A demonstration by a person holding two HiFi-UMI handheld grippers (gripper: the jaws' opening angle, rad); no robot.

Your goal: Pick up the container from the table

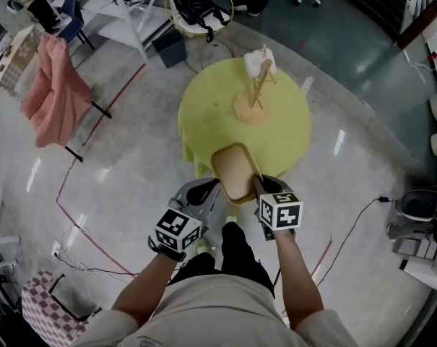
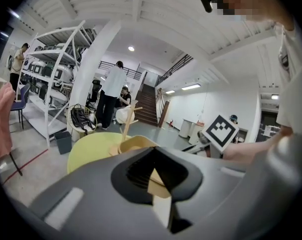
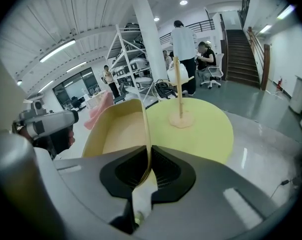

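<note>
Workshop hall, shelving and a staircase behind: over the near edge of a round yellow table (image 1: 290,132), the beige container (image 1: 236,170) sits clamped between the left gripper (image 1: 215,188) and right gripper (image 1: 260,186), each closed on a side wall. Their housings hide its near end. A white object on the wooden stand (image 1: 254,92) is hard to make out.

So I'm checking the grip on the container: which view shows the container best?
The right gripper view: the container fills it, its wall pinched in the right gripper. The head view shows its whole outline from above, but small; the left gripper view shows only its rim.
</note>
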